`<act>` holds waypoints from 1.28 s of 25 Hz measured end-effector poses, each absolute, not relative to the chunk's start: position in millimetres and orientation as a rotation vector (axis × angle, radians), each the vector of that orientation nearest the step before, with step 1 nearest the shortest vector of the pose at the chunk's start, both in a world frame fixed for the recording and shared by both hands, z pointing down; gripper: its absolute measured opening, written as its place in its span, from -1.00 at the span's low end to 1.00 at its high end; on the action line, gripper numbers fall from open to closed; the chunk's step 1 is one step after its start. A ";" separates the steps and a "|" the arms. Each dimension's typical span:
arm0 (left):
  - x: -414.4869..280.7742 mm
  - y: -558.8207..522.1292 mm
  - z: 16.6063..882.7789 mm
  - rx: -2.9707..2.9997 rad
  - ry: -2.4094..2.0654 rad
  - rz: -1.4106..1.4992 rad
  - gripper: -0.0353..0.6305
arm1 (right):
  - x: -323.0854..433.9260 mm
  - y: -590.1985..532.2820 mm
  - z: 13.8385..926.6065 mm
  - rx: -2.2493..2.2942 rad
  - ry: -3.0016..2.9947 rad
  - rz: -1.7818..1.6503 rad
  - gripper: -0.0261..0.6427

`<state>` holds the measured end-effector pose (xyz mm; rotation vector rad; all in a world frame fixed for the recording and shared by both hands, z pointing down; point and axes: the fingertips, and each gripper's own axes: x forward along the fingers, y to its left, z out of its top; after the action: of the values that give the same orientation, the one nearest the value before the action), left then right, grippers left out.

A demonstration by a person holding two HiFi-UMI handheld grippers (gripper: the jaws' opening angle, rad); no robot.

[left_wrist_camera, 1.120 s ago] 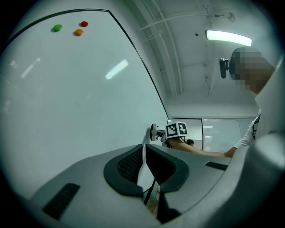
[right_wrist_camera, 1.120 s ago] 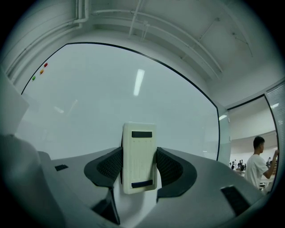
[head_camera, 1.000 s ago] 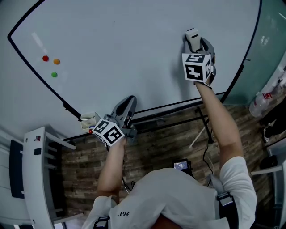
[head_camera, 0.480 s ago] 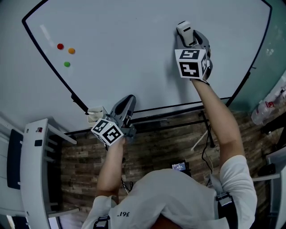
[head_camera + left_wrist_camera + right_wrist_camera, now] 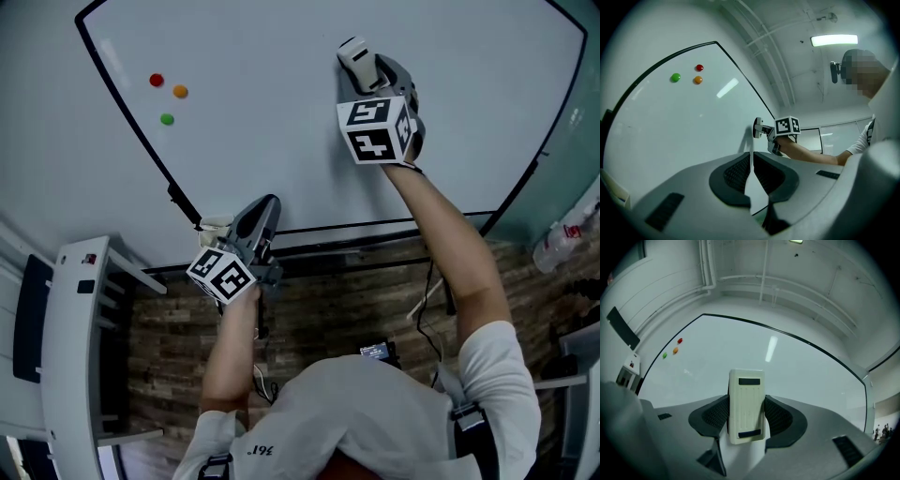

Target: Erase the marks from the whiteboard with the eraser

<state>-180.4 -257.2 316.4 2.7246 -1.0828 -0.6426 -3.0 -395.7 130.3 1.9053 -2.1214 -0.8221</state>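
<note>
Eraser (image 5: 746,406) against whiteboard (image 5: 281,94) (right arm (image 5: 450,253) outstretched)

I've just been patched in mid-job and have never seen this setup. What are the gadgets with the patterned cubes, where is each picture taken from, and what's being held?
There's no robot here. A person holds a clamp tool, called a gripper, in each hand, and the patterned cubes are part of those tools. The head view comes from a camera on the person's head, looking down. The two gripper views come from cameras riding on each gripper, looking along its jaws. The surface is a whiteboard with a red dot, an orange dot and a green dot near one corner. I see no pen marks. The right gripper is shut on a cream eraser, held up at the board. The left gripper is shut and empty, near the board's bottom edge.
</note>
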 end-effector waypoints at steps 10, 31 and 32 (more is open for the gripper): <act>-232.6 -245.4 312.4 2.711 -1.155 -0.672 -0.85 | -97.2 -395.9 117.6 1.796 -2.190 -0.886 -0.17; -243.0 -251.1 320.2 2.688 -1.161 -0.674 -0.85 | -135.3 -428.4 109.6 1.858 -1.950 -0.993 -0.17; -240.8 -252.1 321.2 2.693 -1.155 -0.670 -0.85 | -133.8 -428.7 109.4 1.860 -1.947 -0.992 -0.17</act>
<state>-240.8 -252.1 321.2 2.6934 -1.1548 -0.6705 -133.8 -428.7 109.4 1.8597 -1.9465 -0.9920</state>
